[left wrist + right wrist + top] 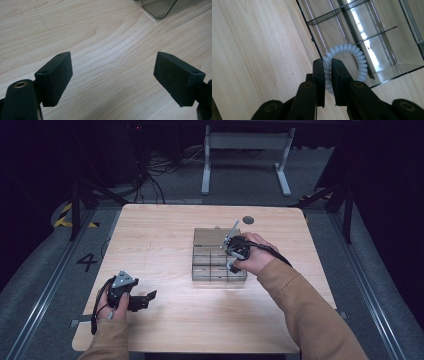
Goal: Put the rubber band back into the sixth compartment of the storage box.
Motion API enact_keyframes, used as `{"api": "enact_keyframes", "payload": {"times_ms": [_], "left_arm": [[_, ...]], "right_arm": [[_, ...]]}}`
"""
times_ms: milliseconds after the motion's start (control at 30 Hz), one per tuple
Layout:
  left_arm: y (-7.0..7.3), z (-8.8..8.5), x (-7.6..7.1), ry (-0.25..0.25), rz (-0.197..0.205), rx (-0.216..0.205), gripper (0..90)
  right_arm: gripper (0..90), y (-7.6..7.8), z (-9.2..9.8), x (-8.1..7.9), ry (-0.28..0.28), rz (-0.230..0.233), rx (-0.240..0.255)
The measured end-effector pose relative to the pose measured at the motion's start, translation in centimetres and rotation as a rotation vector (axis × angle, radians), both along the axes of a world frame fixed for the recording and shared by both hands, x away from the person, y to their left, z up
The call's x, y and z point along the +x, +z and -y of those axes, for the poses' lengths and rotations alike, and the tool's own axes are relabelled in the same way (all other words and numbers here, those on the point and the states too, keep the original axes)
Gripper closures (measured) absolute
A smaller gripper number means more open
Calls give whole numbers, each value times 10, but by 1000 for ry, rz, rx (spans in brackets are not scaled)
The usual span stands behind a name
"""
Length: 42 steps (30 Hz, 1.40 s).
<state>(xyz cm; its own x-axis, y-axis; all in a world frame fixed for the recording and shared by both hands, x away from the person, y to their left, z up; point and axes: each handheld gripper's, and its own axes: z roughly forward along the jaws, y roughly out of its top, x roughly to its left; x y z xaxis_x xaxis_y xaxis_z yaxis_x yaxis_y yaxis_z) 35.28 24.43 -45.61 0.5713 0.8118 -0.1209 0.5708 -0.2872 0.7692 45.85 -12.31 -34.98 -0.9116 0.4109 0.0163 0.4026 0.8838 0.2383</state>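
We're looking down on a pale wooden table (165, 240) in a dark room, grey carpet around it, a tangle of cables on the floor beyond and the legs of a white desk frame (245, 162) at the back. A small dark round cap (248, 220) is set into the tabletop near its far edge.

In the middle of the table sits a clear smoky organizer tray (210, 255), divided into compartments by thin walls. Our right gripper (327, 75) is over the tray's right-hand part, the hand (257, 257) wrapped round its body. In the right gripper view we see its jaws pinched almost together on a white spiral hair tie (352, 50). One side of the coil is clamped between the pads, and the rest of the loop arches up and over, hanging free above the tray's near edge and one of its long compartments. We can't tell whether the loop's far end touches the tray wall or only hangs in front of it.

Over at the near left corner our left gripper (113, 75) rests low by the table, well apart from the tray, the hand (114, 307) holding it from behind. Its jaws stand wide, with bare wood grain between them. In the left gripper view a rounded corner of the tray peeks in at the top right.
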Motion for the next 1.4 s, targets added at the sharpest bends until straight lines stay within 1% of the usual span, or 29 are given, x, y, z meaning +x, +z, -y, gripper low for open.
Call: {"api": "enact_keyframes", "payload": {"times_ms": [67,100,233,300,333,400,467,500,567,700,1200,1400], "left_arm": [[0,0,0,1,-2,0,163],[0,0,0,-1,-1,1,163],[0,0,0,-3,-1,0,163],[0,0,0,-2,0,2,163],[0,0,0,-2,0,0,163],[0,0,0,-1,-1,-2,163],[0,-1,0,-1,1,-2,163],[0,-1,0,0,1,-2,163],[0,-1,0,-1,1,-2,163],[0,-1,0,-1,1,-1,163],[0,0,0,-3,1,-1,163],[0,0,0,-3,1,2,163]], "right_arm": [[824,-2,0,2,1,8,-2],[824,-2,0,3,-2,0,-5],[824,-4,-1,7,-16,5,-6],[824,-5,0,9,-13,4,-4],[823,-7,-1,10,-26,9,-8],[823,-9,-1,13,-28,14,-10],[823,-11,-1,16,-43,16,-8],[823,-12,-1,16,-56,27,-8],[823,-14,-2,17,-94,33,-15],[823,-18,-1,19,-128,27,-23],[826,-31,1,22,-140,-7,-39],[826,-37,2,23,-146,-9,-25]]}}
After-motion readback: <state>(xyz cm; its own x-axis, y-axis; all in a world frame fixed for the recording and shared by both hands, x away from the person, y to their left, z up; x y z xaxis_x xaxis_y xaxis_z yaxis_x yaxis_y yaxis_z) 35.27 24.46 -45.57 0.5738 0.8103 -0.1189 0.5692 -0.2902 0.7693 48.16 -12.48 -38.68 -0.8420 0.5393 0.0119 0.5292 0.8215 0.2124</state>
